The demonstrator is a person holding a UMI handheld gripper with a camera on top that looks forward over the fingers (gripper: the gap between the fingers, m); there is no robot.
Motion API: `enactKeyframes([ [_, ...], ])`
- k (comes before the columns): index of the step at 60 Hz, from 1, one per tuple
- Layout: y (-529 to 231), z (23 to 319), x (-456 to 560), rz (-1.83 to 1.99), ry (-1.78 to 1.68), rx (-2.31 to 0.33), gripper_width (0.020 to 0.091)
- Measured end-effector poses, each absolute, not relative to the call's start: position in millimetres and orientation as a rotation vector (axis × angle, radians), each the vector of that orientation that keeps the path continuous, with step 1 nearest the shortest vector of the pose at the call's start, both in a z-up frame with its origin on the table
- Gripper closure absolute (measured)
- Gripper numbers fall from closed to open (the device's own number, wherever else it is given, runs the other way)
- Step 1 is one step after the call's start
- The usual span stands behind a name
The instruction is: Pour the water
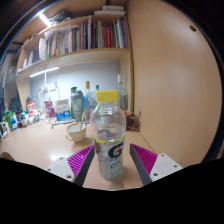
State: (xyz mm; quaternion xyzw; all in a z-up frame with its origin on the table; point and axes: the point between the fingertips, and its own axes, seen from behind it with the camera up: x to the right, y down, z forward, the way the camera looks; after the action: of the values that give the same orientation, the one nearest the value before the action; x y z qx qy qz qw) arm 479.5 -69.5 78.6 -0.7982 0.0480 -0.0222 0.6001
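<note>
Right now the claw (110, 158) has its two pink-padded fingers (82, 157) closed against the sides of a clear bottle (108, 140), one on each flank, holding it upright. That bottle has a yellow cap (106, 97) and a dark label, and sits between the fingers over a wooden desk (40, 145). Just beyond it, a little to the left, rests a small white bowl (76, 131). Farther off, shelves (75, 60) on the wall carry rows of books (85, 36), with more small bottles crowded at the far left
</note>
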Motion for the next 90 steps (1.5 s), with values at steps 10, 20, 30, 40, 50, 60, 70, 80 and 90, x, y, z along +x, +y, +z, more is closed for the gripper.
enactKeyframes([
  [10,-22,55,484,-0.044,0.054,-1.818,0.0295],
  [20,4,46,481,-0.048,0.037,-1.821,0.0518],
  [30,5,42,484,-0.088,0.074,-1.880,0.0576],
  [40,9,42,489,-0.115,0.096,-1.993,0.0601],
  [50,55,96,518,-0.458,-0.255,-2.022,0.0601],
  [60,134,169,540,-1.097,-0.894,-1.786,0.0599],
  [70,200,198,510,-1.598,-1.520,-1.278,0.0601],
  [80,226,205,482,-1.814,-1.844,-0.956,0.0602],
  [90,238,216,457,-1.949,-1.986,-0.705,0.0603],
])
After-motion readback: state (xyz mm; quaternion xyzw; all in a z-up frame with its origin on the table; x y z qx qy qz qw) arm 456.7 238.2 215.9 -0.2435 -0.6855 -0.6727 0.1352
